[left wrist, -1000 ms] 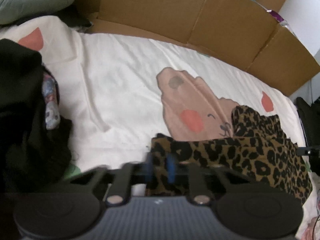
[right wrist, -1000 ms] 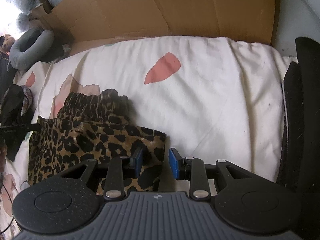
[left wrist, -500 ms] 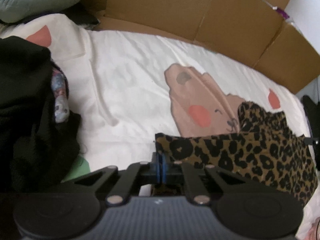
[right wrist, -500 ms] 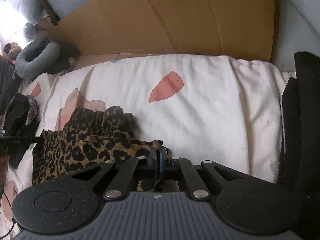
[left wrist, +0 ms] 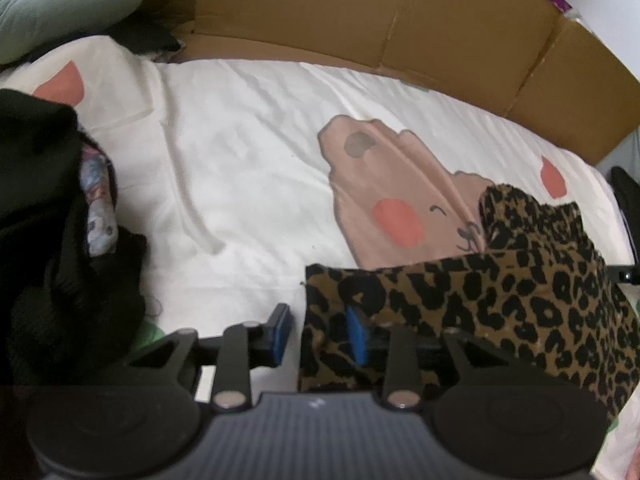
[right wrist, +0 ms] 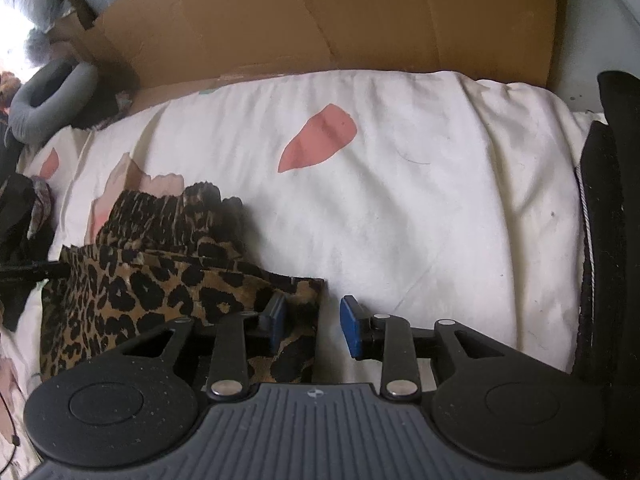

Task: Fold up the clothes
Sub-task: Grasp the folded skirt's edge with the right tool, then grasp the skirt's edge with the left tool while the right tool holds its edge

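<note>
At the left edge of the left wrist view, a black clothes pile (left wrist: 44, 240) is lying on the white bedsheet (left wrist: 248, 184). The left gripper (left wrist: 318, 330) is standing with jaws wide, the leopard-print garment (left wrist: 500, 300) draping over its right finger. In the right wrist view, the right gripper (right wrist: 312, 326) is gaping wide too, straddling the garment's lower-centre corner.

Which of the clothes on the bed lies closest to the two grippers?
The leopard-print garment: its corners lie between the open jaws of the left gripper and right gripper. The black clothing pile lies off to the left side, untouched.
</note>
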`<state>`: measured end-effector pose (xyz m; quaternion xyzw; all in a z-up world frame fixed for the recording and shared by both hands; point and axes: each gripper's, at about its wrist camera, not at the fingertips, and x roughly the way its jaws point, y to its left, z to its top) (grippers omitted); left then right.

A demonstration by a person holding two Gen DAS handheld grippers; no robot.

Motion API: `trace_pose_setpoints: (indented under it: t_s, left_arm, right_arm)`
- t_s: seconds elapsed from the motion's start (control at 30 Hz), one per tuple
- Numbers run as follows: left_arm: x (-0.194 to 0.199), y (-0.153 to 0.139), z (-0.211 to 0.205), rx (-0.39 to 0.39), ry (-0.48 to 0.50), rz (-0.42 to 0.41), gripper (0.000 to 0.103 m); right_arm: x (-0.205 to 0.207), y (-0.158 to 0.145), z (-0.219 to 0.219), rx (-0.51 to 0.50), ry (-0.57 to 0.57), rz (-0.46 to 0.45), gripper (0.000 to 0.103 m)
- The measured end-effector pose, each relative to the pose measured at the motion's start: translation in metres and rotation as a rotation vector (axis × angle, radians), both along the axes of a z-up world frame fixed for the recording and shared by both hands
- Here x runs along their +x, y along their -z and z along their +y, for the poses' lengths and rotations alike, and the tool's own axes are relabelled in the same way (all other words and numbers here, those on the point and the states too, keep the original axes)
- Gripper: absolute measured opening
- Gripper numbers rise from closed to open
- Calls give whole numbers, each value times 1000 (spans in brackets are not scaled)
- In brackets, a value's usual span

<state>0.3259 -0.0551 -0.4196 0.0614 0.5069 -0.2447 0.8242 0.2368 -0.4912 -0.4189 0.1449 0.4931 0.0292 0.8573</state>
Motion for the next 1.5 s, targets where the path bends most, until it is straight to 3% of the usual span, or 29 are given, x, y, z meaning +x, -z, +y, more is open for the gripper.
trace_pose_setpoints:
  t_s: [0.4,0.5,0.6,0.67,0.83,1.5]
  left_arm:
    - [-1,2,-20,77,37,-63,37]
    - [2,3,-23,79,47,-67,37]
    - [4,3,-27,77,74,-59,28]
    - [6,2,-29,76,88,-42,14]
    - [1,-3,-29,73,70,-65,8]
    - [-13,-95,-19,-37,47,-229,8]
  right_arm:
    - [7,4,25,-111,-106,-5,32]
    - [8,4,25,-100,-121,-5,26]
    - [7,3,25,-90,-131,-10,17]
    - [6,2,26,-93,-136,-18,10]
    - [1,-6,22,-92,-103,-48,6]
    - [-33,-74,3,-67,-12,-201,6]
